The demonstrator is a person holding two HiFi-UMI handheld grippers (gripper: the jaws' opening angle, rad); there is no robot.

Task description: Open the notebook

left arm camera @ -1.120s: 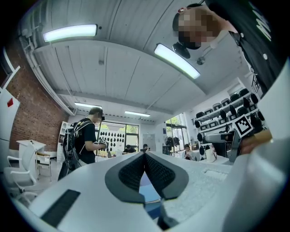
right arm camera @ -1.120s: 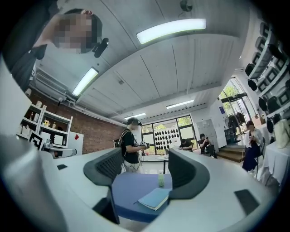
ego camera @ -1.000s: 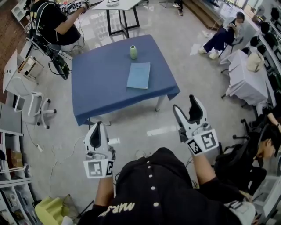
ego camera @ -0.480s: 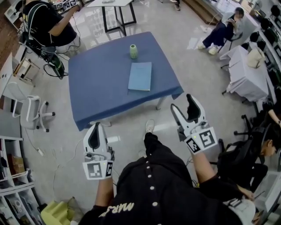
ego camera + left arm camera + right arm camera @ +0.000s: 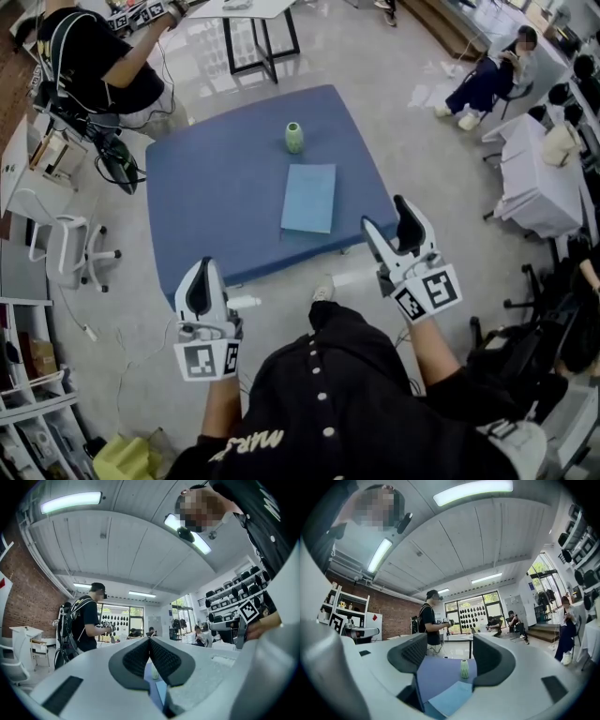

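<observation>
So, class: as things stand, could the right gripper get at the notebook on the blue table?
Probably yes, once brought closer. The right gripper, jaws apart, hangs short of the notebook; nothing lies between them, and the green vase stands beyond it.

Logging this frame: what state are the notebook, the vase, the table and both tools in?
notebook: closed, flat on the table, neither tool touching it.
green vase: upright, beyond the notebook, apart from it.
table: blue top, carrying just those two things.
left tool: shut, nothing in it, short of the table.
right tool: open, nothing in it, in the air short of the notebook.
</observation>
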